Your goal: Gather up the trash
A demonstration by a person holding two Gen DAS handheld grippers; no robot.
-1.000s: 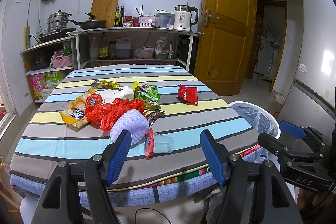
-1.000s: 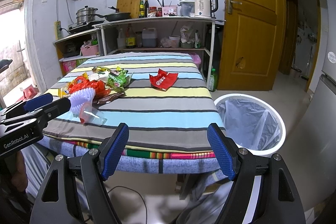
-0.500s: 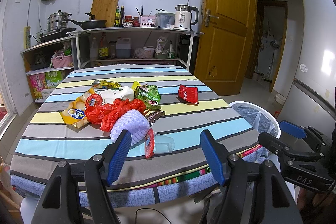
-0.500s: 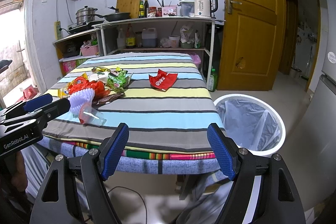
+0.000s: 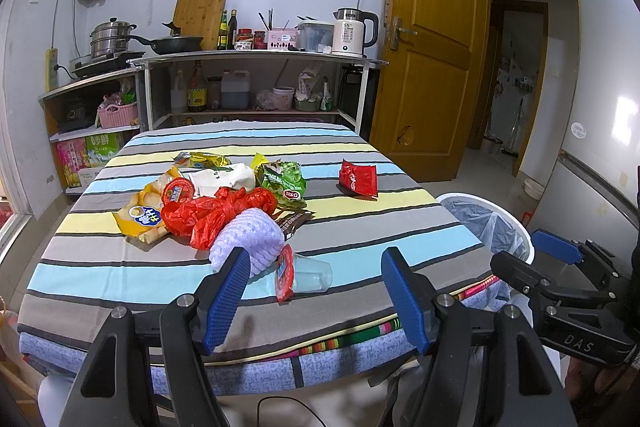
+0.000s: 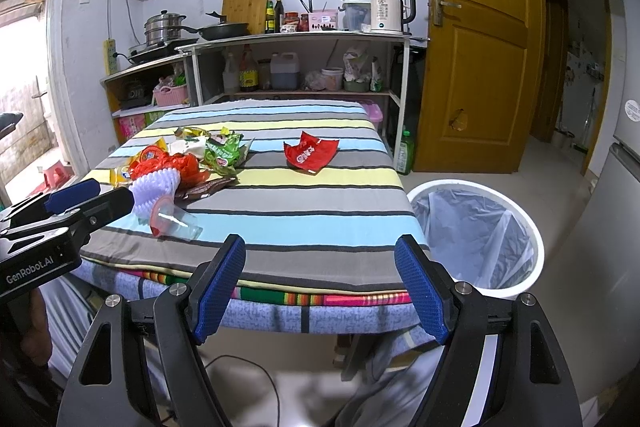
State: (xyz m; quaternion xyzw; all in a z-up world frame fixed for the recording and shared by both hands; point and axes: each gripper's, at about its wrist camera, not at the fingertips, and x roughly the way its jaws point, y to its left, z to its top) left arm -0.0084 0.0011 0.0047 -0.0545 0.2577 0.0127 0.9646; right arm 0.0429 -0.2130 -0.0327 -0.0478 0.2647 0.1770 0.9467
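Trash lies in a heap on the striped table (image 5: 360, 227): a clear plastic cup with a red lid (image 5: 304, 273) lying on its side, a white foam net (image 5: 248, 239), a red plastic bag (image 5: 216, 211), a yellow snack bag (image 5: 140, 215), a green wrapper (image 5: 284, 181). A red wrapper (image 5: 358, 179) lies apart to the right. The white bin (image 6: 480, 231) with a clear liner stands on the floor right of the table. My left gripper (image 5: 314, 291) hovers open at the table's near edge, just short of the cup. My right gripper (image 6: 320, 283) is open and empty before the table edge.
Shelves with a kettle (image 5: 352, 35), pots, bottles and a cutting board stand behind the table. A wooden door (image 5: 432, 67) is at the right, a fridge (image 6: 624, 187) beyond the bin. A cable runs on the floor below.
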